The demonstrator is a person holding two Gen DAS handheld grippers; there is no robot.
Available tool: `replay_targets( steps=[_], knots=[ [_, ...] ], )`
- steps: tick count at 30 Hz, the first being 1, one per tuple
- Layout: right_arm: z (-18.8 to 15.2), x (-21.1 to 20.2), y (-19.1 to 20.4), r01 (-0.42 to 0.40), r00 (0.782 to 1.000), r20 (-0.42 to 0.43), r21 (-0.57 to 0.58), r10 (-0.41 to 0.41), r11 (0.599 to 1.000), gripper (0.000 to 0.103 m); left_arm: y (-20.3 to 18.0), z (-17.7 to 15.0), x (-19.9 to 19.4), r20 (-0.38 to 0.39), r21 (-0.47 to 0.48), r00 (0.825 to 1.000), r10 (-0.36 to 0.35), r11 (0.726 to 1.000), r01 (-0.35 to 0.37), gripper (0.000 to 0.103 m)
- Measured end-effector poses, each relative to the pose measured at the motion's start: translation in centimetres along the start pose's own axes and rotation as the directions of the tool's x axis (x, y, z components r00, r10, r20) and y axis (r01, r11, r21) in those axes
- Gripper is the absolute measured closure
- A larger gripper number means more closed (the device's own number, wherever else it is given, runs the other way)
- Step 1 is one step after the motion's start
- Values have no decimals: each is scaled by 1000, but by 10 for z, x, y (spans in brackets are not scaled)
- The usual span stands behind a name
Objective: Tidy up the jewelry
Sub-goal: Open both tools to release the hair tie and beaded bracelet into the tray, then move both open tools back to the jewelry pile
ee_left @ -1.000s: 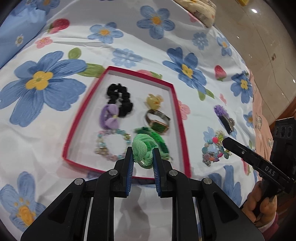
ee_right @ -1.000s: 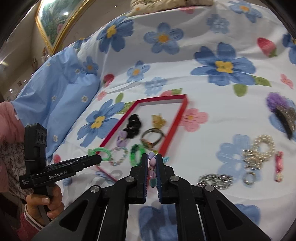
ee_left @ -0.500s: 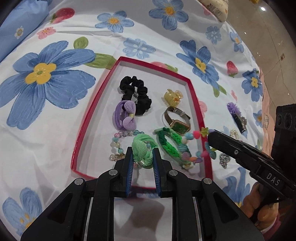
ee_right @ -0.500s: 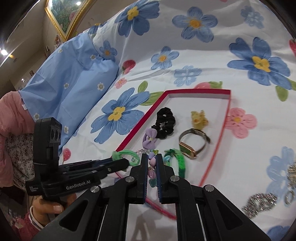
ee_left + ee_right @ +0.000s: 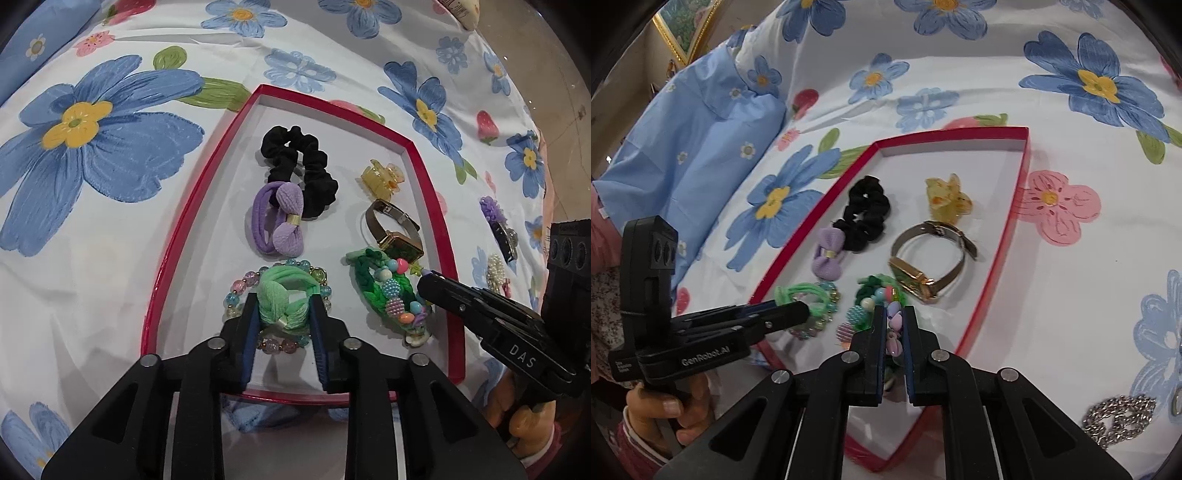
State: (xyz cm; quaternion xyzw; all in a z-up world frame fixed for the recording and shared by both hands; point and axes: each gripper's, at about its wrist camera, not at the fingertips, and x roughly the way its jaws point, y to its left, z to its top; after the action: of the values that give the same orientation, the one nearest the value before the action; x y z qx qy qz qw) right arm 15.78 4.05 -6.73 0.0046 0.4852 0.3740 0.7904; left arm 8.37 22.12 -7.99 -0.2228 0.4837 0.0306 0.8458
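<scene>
A red-rimmed tray lies on the flowered bedspread. My left gripper is low over its near end, a light green hair tie between the jaws. The jaws are opening, and the pads still touch the tie, which rests on a pastel bead bracelet. My right gripper is shut on a colourful bead bracelet, which drapes over a dark green braided tie in the tray. In the right wrist view the left gripper comes in from the left, a hand on its grip.
The tray also holds a black scrunchie, a purple bow tie, a yellow claw clip and a gold watch. Right of the tray lie a purple hair clip and a silver chain. A blue pillow sits at far left.
Both grippers have come down toward the tray. The right one carried the colourful bracelet from the bedspread over the rim onto the braided tie. The left jaws have parted slightly.
</scene>
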Motion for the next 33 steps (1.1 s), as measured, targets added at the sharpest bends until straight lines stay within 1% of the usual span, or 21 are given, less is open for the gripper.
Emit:
replay_targets(
  steps=[2, 5, 10, 13, 17, 19, 20, 24, 29, 33],
  knots=[
    [0, 1, 0, 1, 1000, -4, -6, -1, 1000, 94, 0, 1, 0, 2, 0, 1000, 3, 1000, -3, 78],
    [1, 1, 2, 5, 1000, -6, -19, -5, 1000, 91, -1, 1, 0, 3, 6, 1000, 10, 1000, -10, 75],
    [1, 1, 2, -3, 1000, -10, -11, 3, 1000, 89, -4, 0, -6, 16, 10, 999, 27, 1000, -28, 61],
    [0, 0, 1, -5, 1000, -10, -7, 5, 1000, 89, -5, -1, -7, 17, 13, 999, 39, 999, -39, 59],
    [-1, -4, 2, -11, 1000, -7, -3, 11, 1000, 85, -5, -2, -8, 17, 9, 999, 49, 999, -49, 59],
    [-1, -8, 2, -15, 1000, 2, -1, 15, 1000, 81, -6, -2, -11, 23, 7, 998, 51, 999, -51, 53],
    [-1, -10, 3, -16, 1000, 6, 0, 16, 1000, 78, -6, -2, -13, 26, 6, 998, 50, 999, -50, 52],
    [-1, -21, 3, -21, 999, 29, 3, 21, 1000, 76, -9, -3, -20, 44, 9, 998, 48, 999, -48, 52],
    [-3, -39, 1, -29, 997, 68, 16, 27, 999, 75, -11, -5, -25, 48, 7, 998, 47, 999, -48, 51],
    [-10, -58, -9, -22, 995, 101, 35, 18, 999, 74, -15, -8, -35, 66, 1, 997, 39, 999, -40, 51]
  ],
)
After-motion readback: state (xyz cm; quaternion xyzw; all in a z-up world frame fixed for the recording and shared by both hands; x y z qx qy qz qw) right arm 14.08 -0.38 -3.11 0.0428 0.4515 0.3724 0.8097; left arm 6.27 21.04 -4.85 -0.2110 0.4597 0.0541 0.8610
